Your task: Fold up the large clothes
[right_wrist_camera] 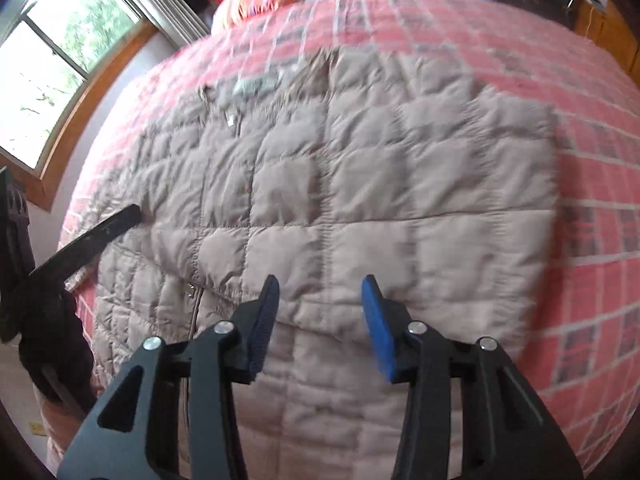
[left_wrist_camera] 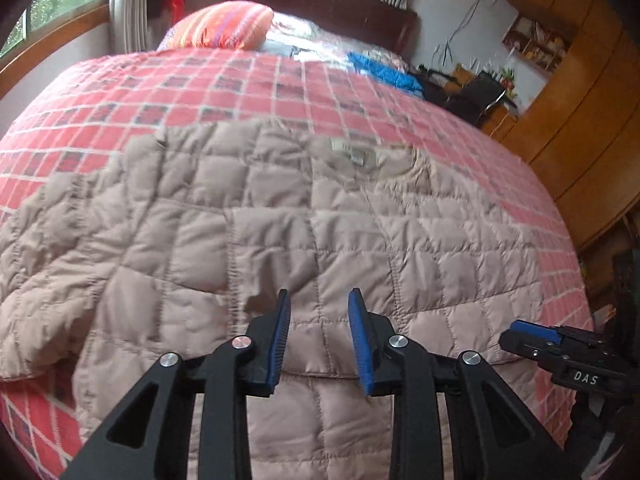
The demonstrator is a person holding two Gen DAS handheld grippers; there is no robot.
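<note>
A large beige quilted jacket [left_wrist_camera: 280, 224] lies spread flat on the pink checked bedspread [left_wrist_camera: 200, 84], collar and label toward the headboard. My left gripper [left_wrist_camera: 319, 300] hovers open over the jacket's lower middle, nothing between its blue pads. In the right wrist view the same jacket [right_wrist_camera: 360, 184] fills the middle, one side folded over the body. My right gripper [right_wrist_camera: 320, 286] is open above the lower part of the jacket, holding nothing. The right gripper also shows at the right edge of the left wrist view [left_wrist_camera: 536, 332]; the left gripper's black finger [right_wrist_camera: 100, 232] shows at the jacket's left edge.
A striped orange pillow [left_wrist_camera: 224, 26] and a blue cloth [left_wrist_camera: 384, 70] lie near the dark headboard [left_wrist_camera: 320, 0]. A wooden wardrobe [left_wrist_camera: 580, 100] stands right of the bed, with a cluttered bedside table [left_wrist_camera: 480, 88]. A window [right_wrist_camera: 52, 60] is on the left wall.
</note>
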